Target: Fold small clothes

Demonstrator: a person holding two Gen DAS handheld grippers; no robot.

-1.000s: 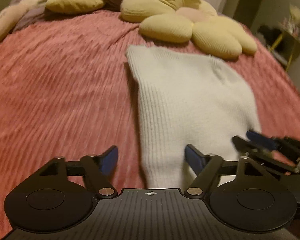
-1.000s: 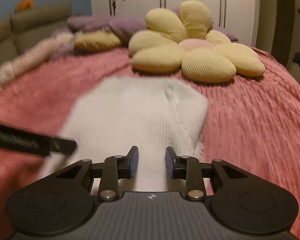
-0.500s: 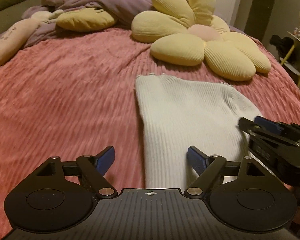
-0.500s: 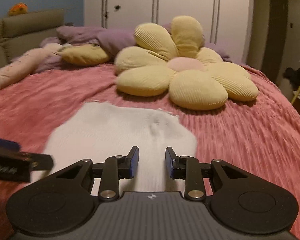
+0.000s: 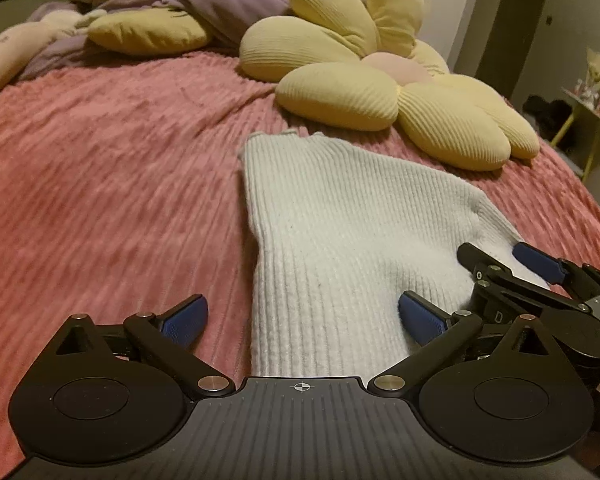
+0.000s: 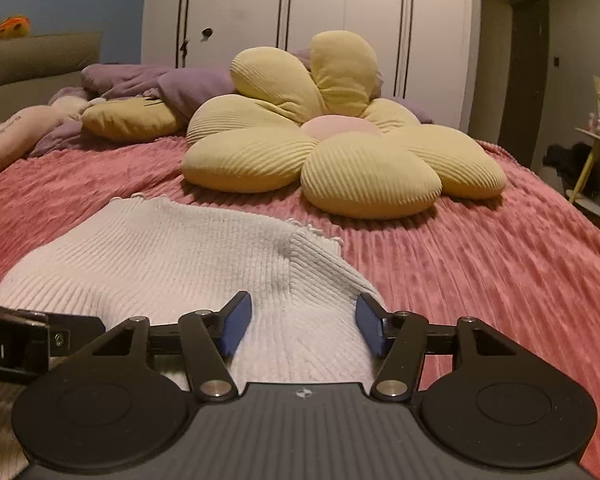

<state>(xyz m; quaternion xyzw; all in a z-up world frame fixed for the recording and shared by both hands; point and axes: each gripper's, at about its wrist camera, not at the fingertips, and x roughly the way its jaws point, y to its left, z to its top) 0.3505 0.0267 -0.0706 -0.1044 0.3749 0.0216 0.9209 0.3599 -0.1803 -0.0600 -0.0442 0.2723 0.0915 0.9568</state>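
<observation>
Tongs (image 5: 303, 320) (image 6: 304, 328) both spread above white knit garment (image 5: 352, 240) on pink bedspread (image 5: 112, 200)

The knit garment (image 5: 340, 232) is white with fine ribbing. The bedspread (image 5: 112, 184) is pink, ridged. The flower cushion (image 6: 340, 152) has pale yellow ribbed petals and a pink centre. The blanket (image 6: 172, 84) is purple.

You are working in dim, warm, yellowish room light that tints everything. Soft shadows sit under the flower cushion (image 6: 332, 160) and beneath the near gripper bodies. Your fisheye lenses bend the wardrobe doors (image 6: 300, 20) and curve the bed's pink cover (image 5: 100, 184) toward the frame edges. The cover looks smeared with motion blur at the sides; the dark corners show grain.
</observation>
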